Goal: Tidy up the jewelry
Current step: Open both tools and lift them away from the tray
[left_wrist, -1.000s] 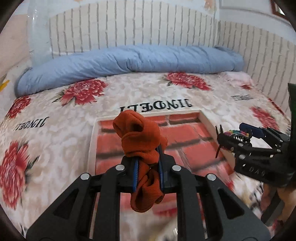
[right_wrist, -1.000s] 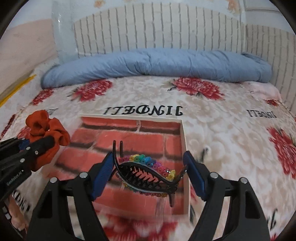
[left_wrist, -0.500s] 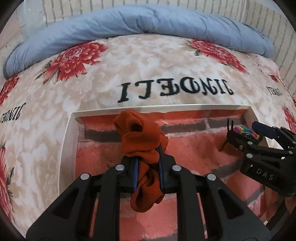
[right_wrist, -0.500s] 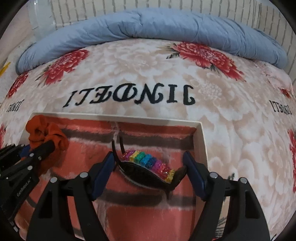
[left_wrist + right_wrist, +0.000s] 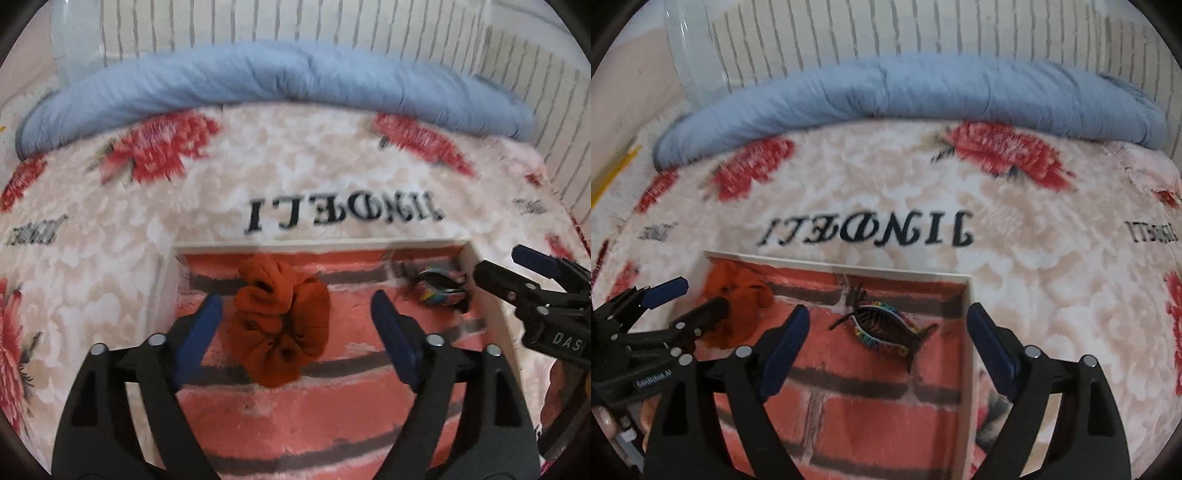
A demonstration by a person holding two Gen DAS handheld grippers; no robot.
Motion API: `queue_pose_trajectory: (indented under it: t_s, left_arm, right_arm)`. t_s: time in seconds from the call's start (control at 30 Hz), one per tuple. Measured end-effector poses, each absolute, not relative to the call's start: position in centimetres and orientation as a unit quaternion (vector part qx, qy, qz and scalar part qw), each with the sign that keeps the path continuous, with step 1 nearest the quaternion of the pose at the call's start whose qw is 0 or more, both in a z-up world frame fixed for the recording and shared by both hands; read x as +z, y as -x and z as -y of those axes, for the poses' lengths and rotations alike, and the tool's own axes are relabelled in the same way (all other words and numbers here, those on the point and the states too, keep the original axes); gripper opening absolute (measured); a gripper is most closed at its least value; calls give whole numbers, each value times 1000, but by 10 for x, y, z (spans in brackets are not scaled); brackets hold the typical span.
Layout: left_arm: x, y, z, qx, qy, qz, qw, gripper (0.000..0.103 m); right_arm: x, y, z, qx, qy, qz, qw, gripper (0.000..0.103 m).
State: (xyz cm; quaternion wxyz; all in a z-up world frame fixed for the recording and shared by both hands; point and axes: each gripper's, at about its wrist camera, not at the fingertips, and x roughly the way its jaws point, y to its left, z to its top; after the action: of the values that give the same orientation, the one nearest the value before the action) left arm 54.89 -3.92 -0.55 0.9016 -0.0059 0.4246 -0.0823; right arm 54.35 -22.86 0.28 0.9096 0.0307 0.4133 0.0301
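The left gripper (image 5: 295, 325) is standing wide apart, nothing between its blue pads (image 5: 197, 332); the orange scrunchie (image 5: 282, 325) is lying just ahead on the brick-patterned tray (image 5: 317, 245). The right gripper (image 5: 886, 332) is likewise gaping, the rainbow hair claw (image 5: 882, 328) resting free on the tray, seemingly tilted, though blur is softening it. Beyond, the floral blanket (image 5: 1034, 258) is stretching toward a blue quilt (image 5: 905, 88).

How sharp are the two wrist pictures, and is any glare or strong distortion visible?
Left wrist view: motion blur smears the orange fabric scrunchie and the rainbow-beaded black hair claw; fisheye bends the blue rolled quilt. Right wrist view: a little sharper, the claw's teeth readable, blanket lettering soft. No glare in either; light is even.
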Motion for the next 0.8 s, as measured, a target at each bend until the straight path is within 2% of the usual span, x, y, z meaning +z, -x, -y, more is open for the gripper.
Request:
queue_pose_trajectory:
  t_s: [0.07, 0.13, 0.27, 0.5, 0.8]
  left_arm:
    - [15, -530, 37, -87, 9, -403, 911, 92]
    - [35, -506, 35, -92, 13, -382, 920, 98]
    - [60, -452, 36, -99, 9, -350, 931, 98]
    - [73, -365, 39, -72, 0, -325, 943, 98]
    - [44, -263, 56, -70, -16, -332, 941, 98]
  right_arm:
    - [18, -525, 237, 26, -26, -391, 920, 88]
    - [33, -501, 245, 16, -19, -366, 930, 94]
    - [51, -447, 261, 14, -24, -328, 944, 96]
    - [57, -355, 272, 1, -19, -307, 951, 96]
    - [19, -270, 282, -24, 1, -325, 945, 96]
